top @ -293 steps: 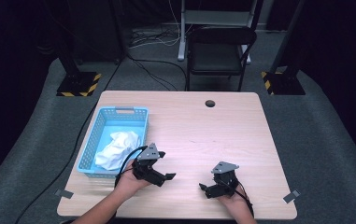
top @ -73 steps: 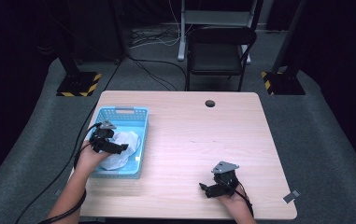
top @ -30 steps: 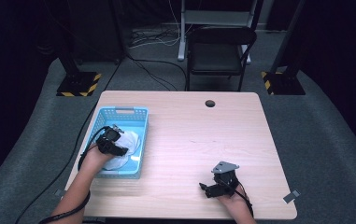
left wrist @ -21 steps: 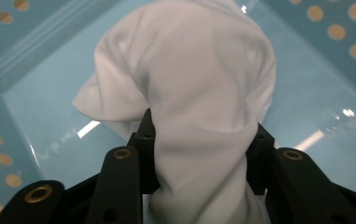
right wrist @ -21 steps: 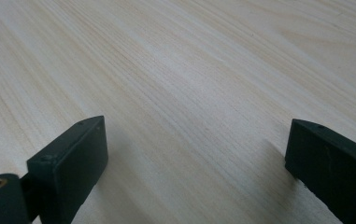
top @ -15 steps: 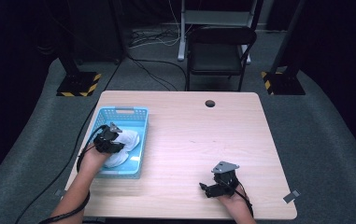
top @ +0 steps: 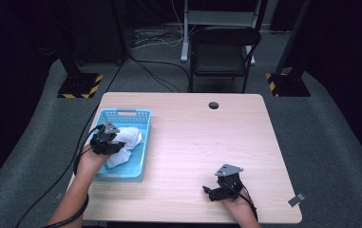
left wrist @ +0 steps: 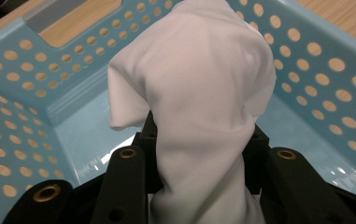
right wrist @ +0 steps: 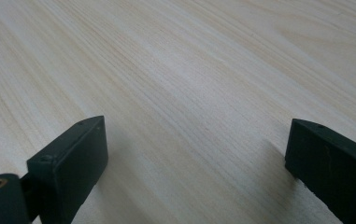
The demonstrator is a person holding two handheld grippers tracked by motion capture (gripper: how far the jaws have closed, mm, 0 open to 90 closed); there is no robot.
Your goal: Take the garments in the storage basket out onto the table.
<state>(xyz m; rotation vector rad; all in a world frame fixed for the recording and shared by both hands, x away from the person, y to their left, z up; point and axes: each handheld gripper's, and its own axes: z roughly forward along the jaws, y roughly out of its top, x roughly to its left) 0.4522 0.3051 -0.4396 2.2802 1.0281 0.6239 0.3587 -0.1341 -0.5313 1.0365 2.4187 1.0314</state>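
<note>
Jaws of left gripper (left wrist: 199,186) clamped on white cloth (left wrist: 199,93) inside blue basket (left wrist: 26,93); right gripper (right wrist: 196,158) jaws wide apart over bare desk (right wrist: 189,56).

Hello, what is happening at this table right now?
A person works at a wooden table with a gripper in each hand. The left gripper is over the blue basket and is shut on a white cloth, which bunches up between its jaws above the basket floor. The rest of the cloth lies in the basket. The right gripper rests near the table's front edge with its jaws open and nothing between them.
</note>
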